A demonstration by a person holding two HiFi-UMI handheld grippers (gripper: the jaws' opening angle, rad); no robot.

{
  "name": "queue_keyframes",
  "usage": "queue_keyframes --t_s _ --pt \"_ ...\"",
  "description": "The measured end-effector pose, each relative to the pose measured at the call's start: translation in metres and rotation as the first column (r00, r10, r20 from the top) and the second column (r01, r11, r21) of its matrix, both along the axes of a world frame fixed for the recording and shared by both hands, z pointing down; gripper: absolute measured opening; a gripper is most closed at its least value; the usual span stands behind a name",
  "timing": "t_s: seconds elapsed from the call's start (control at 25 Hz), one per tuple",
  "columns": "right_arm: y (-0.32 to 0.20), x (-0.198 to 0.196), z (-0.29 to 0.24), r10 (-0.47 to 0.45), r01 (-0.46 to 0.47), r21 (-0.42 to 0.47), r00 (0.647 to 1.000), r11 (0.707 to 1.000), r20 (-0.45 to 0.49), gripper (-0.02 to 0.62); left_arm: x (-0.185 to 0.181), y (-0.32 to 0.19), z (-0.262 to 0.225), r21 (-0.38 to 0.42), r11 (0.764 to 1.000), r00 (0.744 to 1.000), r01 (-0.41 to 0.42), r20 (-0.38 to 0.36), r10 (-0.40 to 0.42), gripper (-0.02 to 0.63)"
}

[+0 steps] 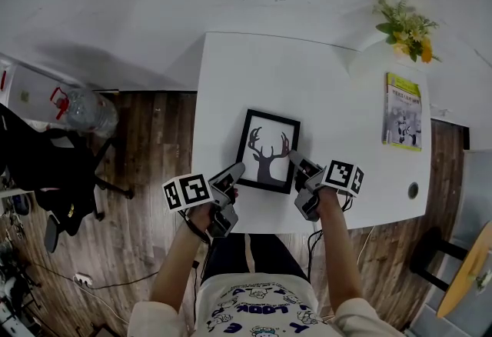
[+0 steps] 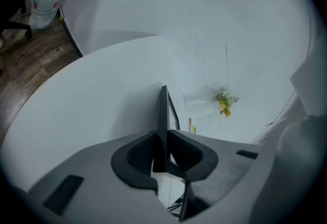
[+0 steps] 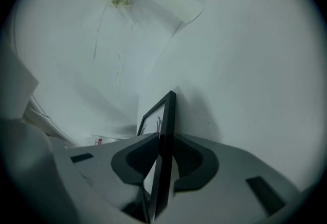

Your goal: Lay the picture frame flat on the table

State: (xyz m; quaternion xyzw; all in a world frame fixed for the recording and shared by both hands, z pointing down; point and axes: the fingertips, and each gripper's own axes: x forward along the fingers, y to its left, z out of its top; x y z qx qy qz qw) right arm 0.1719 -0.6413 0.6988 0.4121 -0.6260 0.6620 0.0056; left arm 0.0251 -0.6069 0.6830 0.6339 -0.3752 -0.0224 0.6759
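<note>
A black picture frame [image 1: 267, 151] with a deer-antler silhouette hangs tilted over the near part of the white table [image 1: 323, 89], its face toward me. My left gripper [image 1: 234, 171] is shut on the frame's lower left edge. In the left gripper view the frame's black edge [image 2: 163, 115] runs up between the dark pads [image 2: 139, 155]. My right gripper [image 1: 298, 165] is shut on the frame's lower right edge. The right gripper view shows that edge [image 3: 167, 131] pinched between its pads [image 3: 189, 159]. Whether the frame's bottom touches the table is hidden.
A booklet [image 1: 403, 110] lies at the table's right side, and a white vase of yellow flowers [image 1: 406, 31] stands at the far right corner. A water jug [image 1: 83, 110] and a dark chair [image 1: 54, 174] are on the wooden floor to the left.
</note>
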Motion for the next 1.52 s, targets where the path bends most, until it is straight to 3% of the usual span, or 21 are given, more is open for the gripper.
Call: queue_keyframes --t_s 0.36,0.6,0.96,1.12,1.32,1.4,1.52 --pt "0.003 -0.002 0.010 -0.049 0.047 -0.020 0.989 0.999 -0.143 0.084 -0.003 0.003 0.012 -0.009 0.999 0.988 -0.034 0.149 0.035 0.100" --pt "0.004 0.000 0.018 -0.070 0.066 -0.028 0.974 0.997 -0.214 0.087 -0.006 0.012 0.028 -0.058 0.994 0.947 -0.093 0.302 0.106 0.120" --pt "0.003 -0.003 0.017 -0.087 0.090 -0.007 0.936 0.996 -0.340 0.098 -0.016 0.013 0.019 -0.015 0.995 0.930 -0.097 0.354 0.096 0.120" --pt "0.004 -0.001 0.013 -0.090 0.102 0.004 0.895 0.995 -0.436 0.194 -0.029 0.006 0.003 0.048 0.997 0.916 -0.068 0.399 0.044 0.120" --pt "-0.003 0.021 -0.018 -0.026 0.122 0.126 0.813 0.985 -0.582 0.204 -0.049 -0.010 -0.034 0.179 0.982 0.872 -0.063 0.488 -0.033 0.120" --pt "-0.012 0.026 -0.044 0.039 0.131 0.229 0.788 0.964 -0.614 0.202 -0.056 -0.019 -0.056 0.250 0.966 0.852 -0.065 0.518 -0.077 0.120" --pt "-0.024 0.027 -0.091 0.140 0.170 0.390 0.746 0.905 -0.651 0.193 -0.067 -0.032 -0.096 0.377 0.922 0.798 -0.093 0.581 -0.157 0.097"
